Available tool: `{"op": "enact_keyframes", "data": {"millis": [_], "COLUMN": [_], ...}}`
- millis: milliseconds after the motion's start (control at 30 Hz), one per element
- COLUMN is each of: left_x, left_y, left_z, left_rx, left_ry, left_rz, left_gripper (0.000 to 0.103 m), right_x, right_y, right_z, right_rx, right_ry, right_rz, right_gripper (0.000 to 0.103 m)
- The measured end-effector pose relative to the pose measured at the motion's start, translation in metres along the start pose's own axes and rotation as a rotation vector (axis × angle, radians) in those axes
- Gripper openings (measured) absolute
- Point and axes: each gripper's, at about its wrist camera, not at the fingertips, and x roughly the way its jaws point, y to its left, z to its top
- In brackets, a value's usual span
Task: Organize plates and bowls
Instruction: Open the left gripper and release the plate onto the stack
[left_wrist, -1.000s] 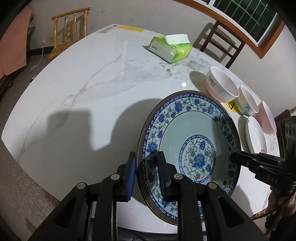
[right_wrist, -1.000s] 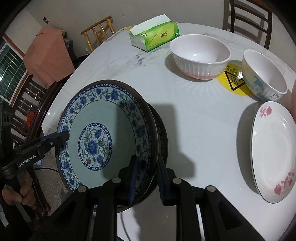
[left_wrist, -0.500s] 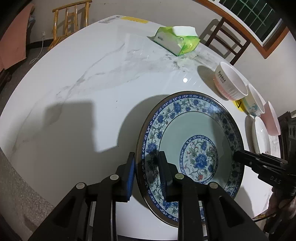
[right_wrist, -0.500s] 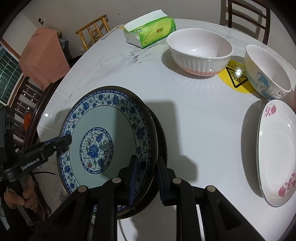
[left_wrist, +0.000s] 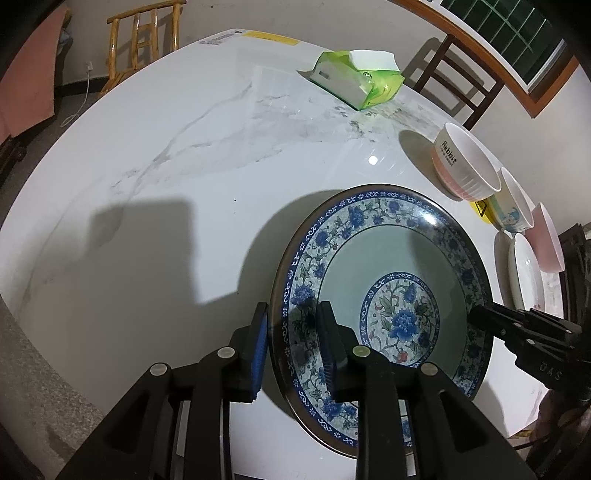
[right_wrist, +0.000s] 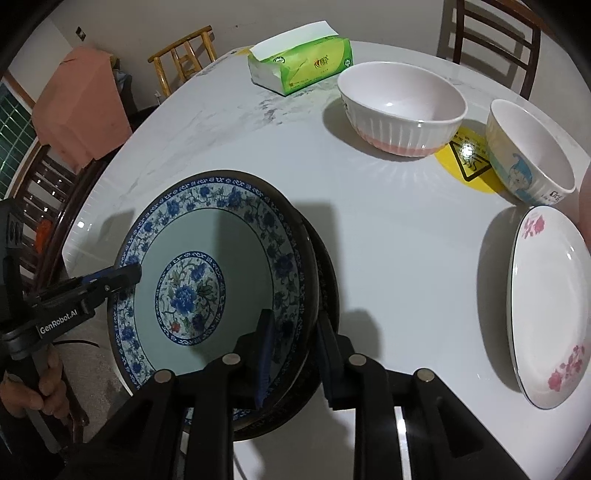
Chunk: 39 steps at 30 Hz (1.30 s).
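Observation:
A large blue floral plate (left_wrist: 388, 280) (right_wrist: 218, 273) is held over the marble table (left_wrist: 166, 166) near its edge. A second dark-rimmed plate (right_wrist: 327, 295) shows just under it. My left gripper (left_wrist: 291, 339) is shut on the plate's left rim; it also shows in the right wrist view (right_wrist: 129, 275). My right gripper (right_wrist: 293, 347) is shut on the opposite rim; it shows in the left wrist view (left_wrist: 480, 314). A pink-based ribbed bowl (right_wrist: 402, 107), a cartoon bowl (right_wrist: 528, 155) and a white flowered plate (right_wrist: 550, 306) sit to the right.
A green tissue pack (right_wrist: 301, 62) lies at the far side of the table. A yellow warning sticker (right_wrist: 467, 162) is between the two bowls. A pink dish (left_wrist: 546, 240) stands at the far right. Wooden chairs (left_wrist: 144, 40) surround the table.
Both grippers have carried the blue plate a little farther in over the table; the bowls and tissue pack look nearer. The grips are unchanged.

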Motion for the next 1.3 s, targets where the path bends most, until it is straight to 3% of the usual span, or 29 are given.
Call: {"op": "enact_keyframes", "data": {"millis": [567,800,1000,1300], "left_x": [0.000,-0.007,-0.019,-0.027], "left_y": [-0.004,-0.006,-0.013,-0.058], "left_z": [-0.001,-0.003,-0.002,-0.005], "left_rx": [0.001,0.005,0.000,0.066], "left_ry": [-0.011,-0.033,-0.079,-0.133], "left_rz": [0.010,0.041,0.034,-0.021], "left_gripper": [0.024,0.026,0.038,0.049], "right_x": [-0.003,-0.008,-0.020,-0.050], "right_y": [0.017,0.006,-0.012,-0.038], "right_z": [0.004,0.000,-0.009,-0.033], "right_rx": [-0.093,-0.077,-0.049,-0.041], "right_ry": [-0.036,-0.072,-0.145,-0.219], "right_rz": [-0.126,-0.078,-0.008,-0.025], "right_gripper": [0.039,0.039,0.039,0.039]}}
